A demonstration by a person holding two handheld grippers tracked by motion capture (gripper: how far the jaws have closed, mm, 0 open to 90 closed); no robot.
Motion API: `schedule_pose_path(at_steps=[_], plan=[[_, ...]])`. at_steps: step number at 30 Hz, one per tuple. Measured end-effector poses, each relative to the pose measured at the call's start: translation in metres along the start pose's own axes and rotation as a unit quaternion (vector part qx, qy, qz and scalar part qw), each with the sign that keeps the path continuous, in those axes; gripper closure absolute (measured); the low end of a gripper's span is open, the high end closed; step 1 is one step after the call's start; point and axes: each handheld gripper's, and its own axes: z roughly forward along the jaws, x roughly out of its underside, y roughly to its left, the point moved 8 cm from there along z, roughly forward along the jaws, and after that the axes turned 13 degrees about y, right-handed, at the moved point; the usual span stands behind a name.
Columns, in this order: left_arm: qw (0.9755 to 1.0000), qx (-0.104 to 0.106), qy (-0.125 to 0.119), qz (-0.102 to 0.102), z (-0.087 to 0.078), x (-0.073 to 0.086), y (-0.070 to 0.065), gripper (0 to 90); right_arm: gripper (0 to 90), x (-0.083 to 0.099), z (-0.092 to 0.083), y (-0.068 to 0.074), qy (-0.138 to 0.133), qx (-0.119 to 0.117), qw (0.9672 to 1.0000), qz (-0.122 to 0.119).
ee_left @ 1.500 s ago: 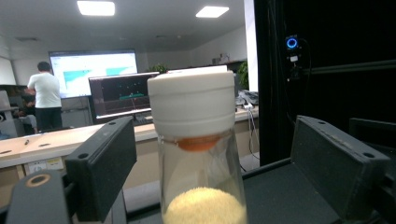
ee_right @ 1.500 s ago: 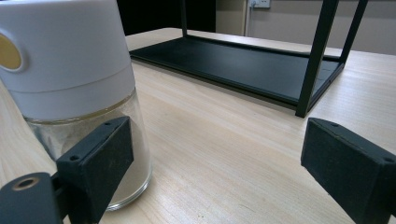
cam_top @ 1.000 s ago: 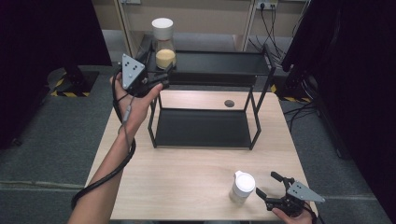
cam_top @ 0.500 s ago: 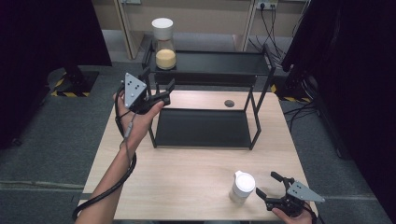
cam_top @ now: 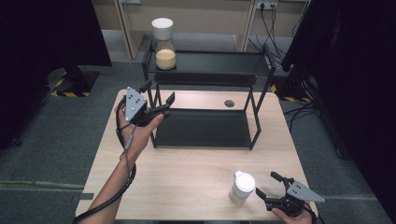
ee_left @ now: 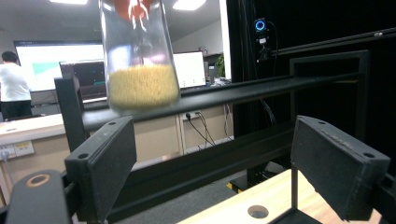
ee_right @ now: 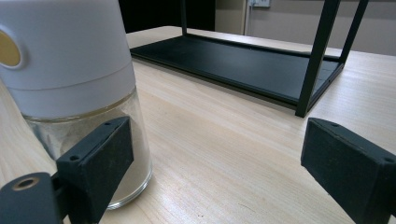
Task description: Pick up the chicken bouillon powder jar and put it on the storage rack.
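A black two-tier rack (cam_top: 210,84) stands on the wooden table (cam_top: 187,177). On its top shelf, at the left end, sits a glass jar of yellow grains (cam_top: 165,46) with a white lid. My left gripper (cam_top: 159,92) hangs open at the rack's left end, below and in front of that jar (ee_left: 140,84), with nothing between its jaws (ee_left: 215,158). A second white-lidded glass jar (cam_top: 243,186) stands near the table's front right. My right gripper (cam_top: 266,183) is open just right of it; the jar (ee_right: 74,93) sits beside the left jaw, outside the gap (ee_right: 219,163).
The rack's lower shelf (ee_right: 243,65) is bare. A small round hole (cam_top: 229,103) marks the table behind the rack. Grey floor surrounds the table, with dark curtains at both sides. A person in a white shirt (ee_left: 14,88) stands far off.
My left gripper has drawn back from the jar on the top shelf, down and towards me, open throughout. The right gripper and the jar by it have not moved.
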Motion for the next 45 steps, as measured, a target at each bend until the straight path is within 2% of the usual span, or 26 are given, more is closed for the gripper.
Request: schedule_pose_path(at_steps=[7,12,15,22,24,35,45], plan=[[1.0,0.006,0.005,-0.004,-0.007,0.016,-0.001,13.5,9.5,0.0,0.0,0.0,0.0,0.0,1.0,0.001],[0.9998,0.016,0.004,-0.006,-0.013,0.027,-0.007,13.4,9.5,0.0,0.0,0.0,0.0,0.0,1.0,0.002],[0.9998,0.017,0.006,-0.006,-0.014,0.03,-0.008,13.4,9.5,0.0,0.0,0.0,0.0,0.001,1.0,0.001],[0.9998,0.017,0.009,-0.008,-0.022,0.049,-0.011,13.5,9.5,0.0,0.0,0.0,-0.001,0.001,1.0,0.001],[0.9996,0.021,0.012,-0.016,-0.024,0.055,-0.012,13.5,9.5,0.0,0.0,0.0,-0.001,0.001,1.0,0.001],[0.9992,0.025,0.029,-0.013,-0.032,0.082,-0.019,13.5,9.5,0.0,0.0,0.0,-0.002,0.002,1.0,0.002],[0.9984,0.028,0.045,-0.022,-0.04,0.113,-0.029,13.5,9.5,0.0,0.0,0.001,-0.001,0.003,1.0,0.0]])
